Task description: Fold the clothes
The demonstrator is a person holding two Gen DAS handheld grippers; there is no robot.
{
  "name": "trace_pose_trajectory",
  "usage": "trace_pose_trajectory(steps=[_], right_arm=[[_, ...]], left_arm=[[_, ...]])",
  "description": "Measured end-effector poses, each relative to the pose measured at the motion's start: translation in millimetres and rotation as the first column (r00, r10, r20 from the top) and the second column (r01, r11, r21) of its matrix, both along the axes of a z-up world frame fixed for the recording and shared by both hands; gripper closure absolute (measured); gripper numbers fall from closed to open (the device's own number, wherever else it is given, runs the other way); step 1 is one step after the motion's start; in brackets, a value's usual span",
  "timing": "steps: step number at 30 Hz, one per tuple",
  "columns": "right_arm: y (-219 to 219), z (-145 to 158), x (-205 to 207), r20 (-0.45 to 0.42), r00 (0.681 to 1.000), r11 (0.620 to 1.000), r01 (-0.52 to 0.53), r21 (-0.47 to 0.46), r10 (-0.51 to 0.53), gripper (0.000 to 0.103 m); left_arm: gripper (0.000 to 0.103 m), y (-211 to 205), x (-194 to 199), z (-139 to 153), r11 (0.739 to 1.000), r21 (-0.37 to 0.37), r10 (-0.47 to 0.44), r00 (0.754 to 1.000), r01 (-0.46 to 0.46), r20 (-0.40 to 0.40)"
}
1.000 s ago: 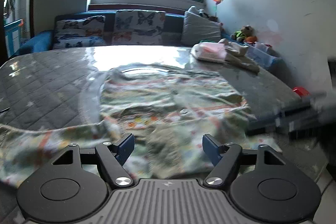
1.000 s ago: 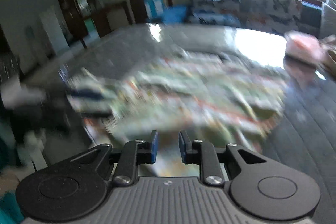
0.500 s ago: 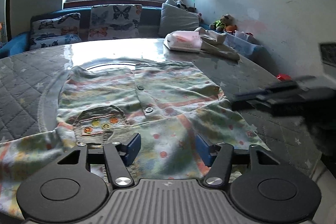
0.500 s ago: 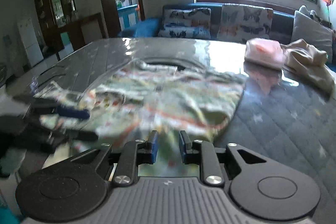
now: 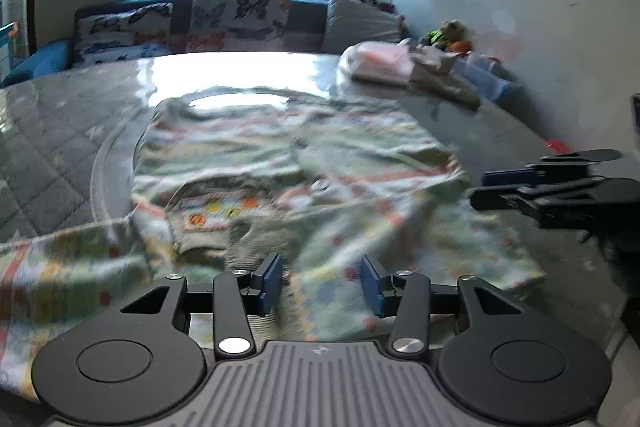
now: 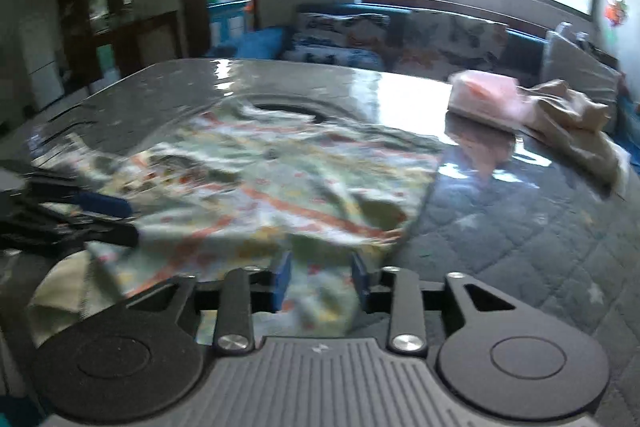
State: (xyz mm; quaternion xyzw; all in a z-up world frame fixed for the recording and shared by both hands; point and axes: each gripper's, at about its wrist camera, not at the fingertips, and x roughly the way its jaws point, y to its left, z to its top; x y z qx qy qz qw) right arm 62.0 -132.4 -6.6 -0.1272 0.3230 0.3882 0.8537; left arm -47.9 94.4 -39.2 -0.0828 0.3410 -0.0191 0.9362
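I am at the near hem of the pale green patterned child's shirt [image 5: 304, 163], with its orange stripes and small buttons, which lies spread front-up on the grey quilted table cover [image 5: 60, 147]. Taking the shirt as my landmark and going left to right: its left sleeve trails off towards the near left, and its little chest pocket sits just beyond my left gripper [image 5: 320, 283]. That gripper's blue pads are set apart and closing, with the hem cloth lying between them but not yet pinched. Further right, over the shirt's near right corner, my right gripper [image 6: 320, 279] has its pads apart and opening, cloth between them too, not pressed. Beyond the shirt's far right corner sit a folded pink garment [image 6: 484, 99] and a crumpled beige one [image 6: 572, 123], well apart from it.

I judge this the start of a fold: both tools are taking the bottom hem. Next I need both pairs of pads to bite the hem edge squarely, through both layers if I can, then lift together and carry it towards the collar without dragging the sleeves.

A second ago my left pads stood much wider and my right pads were almost together; both tools have since dropped closer to the hem.
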Motion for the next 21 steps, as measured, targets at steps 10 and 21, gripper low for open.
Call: trace_pose_trajectory(steps=[10, 21], right_arm=[[42.4, 6.2, -24.7, 0.021, 0.991, 0.991, -0.131, -0.001, 0.131, 0.067], [108.3, -17.3, -50.5, 0.030, 0.958, 0.957, -0.284, -0.052, 0.286, 0.066]], left_arm=[[0.054, 32.4, -38.2, 17.2, 0.991, -0.008, 0.137, 0.990, -0.137, 0.030], [0.050, 116.8, -100.1, 25.3, 0.867, 0.006, 0.499, 0.866, -0.499, 0.029]])
